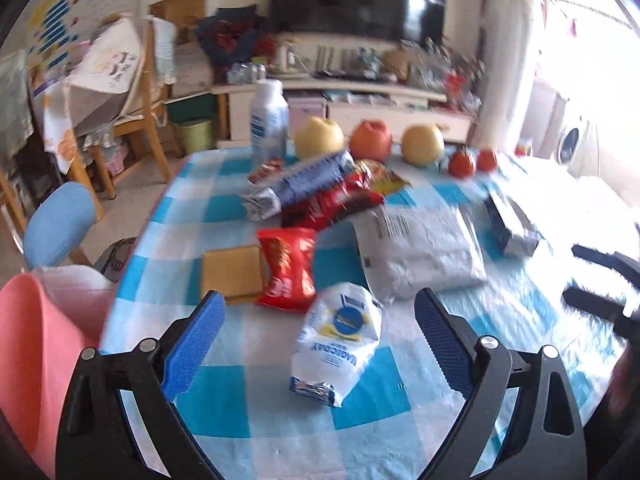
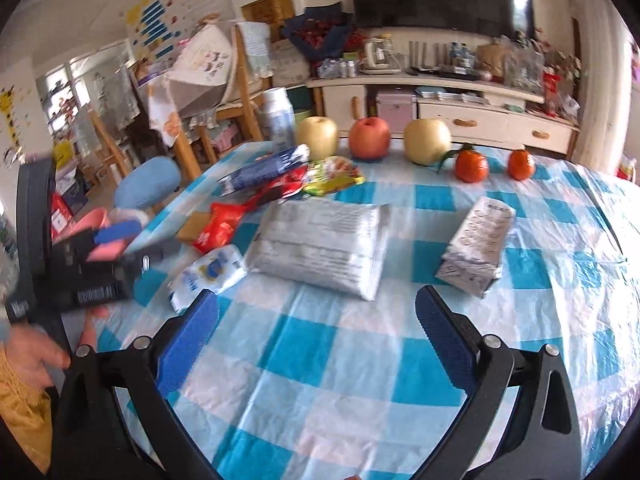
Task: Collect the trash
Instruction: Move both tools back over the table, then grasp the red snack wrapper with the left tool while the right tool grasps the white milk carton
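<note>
- The white snack pouch [image 1: 338,334] lying on the checked tabletop [image 1: 224,408] carries blue capitals along its lower part that read "MAGICDAY", beneath a round blue and yellow emblem whose wording is too blurred to read.
- The grey mailer bag [image 1: 416,256] bears a barcode near its top edge; no digits are legible.
- The silver packet [image 2: 478,246] is covered in small dark print, too fine to read.
- The red snack bag [image 1: 288,268] has white lettering, smeared beyond reading.

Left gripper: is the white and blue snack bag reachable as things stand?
Probably yes. The left gripper is open, the white and blue snack bag lies between its fingers, and nothing covers it.
</note>
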`<action>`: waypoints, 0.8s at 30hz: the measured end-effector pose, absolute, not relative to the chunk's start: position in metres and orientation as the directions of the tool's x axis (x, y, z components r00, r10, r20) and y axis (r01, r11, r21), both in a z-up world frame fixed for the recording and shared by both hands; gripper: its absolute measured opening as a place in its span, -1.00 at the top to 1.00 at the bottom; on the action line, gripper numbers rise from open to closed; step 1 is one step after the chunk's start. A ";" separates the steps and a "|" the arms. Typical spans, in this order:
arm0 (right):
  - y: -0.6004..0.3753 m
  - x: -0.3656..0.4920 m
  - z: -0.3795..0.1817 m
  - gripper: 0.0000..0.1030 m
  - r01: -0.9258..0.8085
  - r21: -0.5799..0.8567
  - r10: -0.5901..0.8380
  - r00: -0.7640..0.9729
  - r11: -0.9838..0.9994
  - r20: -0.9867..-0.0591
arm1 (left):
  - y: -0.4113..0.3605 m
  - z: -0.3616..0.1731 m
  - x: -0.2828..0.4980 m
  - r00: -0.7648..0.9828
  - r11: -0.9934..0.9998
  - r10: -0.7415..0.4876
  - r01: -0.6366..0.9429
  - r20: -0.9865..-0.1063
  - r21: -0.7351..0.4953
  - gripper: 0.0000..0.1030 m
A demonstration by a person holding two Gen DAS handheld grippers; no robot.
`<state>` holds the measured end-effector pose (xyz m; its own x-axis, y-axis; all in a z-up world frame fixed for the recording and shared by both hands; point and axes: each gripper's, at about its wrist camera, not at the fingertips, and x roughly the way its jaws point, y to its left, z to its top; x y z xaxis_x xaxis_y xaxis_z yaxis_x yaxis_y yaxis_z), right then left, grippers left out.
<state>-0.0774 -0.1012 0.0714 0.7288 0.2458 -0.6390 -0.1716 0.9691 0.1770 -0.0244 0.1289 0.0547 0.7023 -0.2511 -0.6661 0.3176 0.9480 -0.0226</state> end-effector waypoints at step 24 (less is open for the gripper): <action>-0.227 0.011 0.033 -0.85 0.208 0.317 0.101 0.670 0.925 -0.735 | 0.112 0.009 0.000 0.578 0.939 -0.195 0.342 -0.792 0.018 -0.83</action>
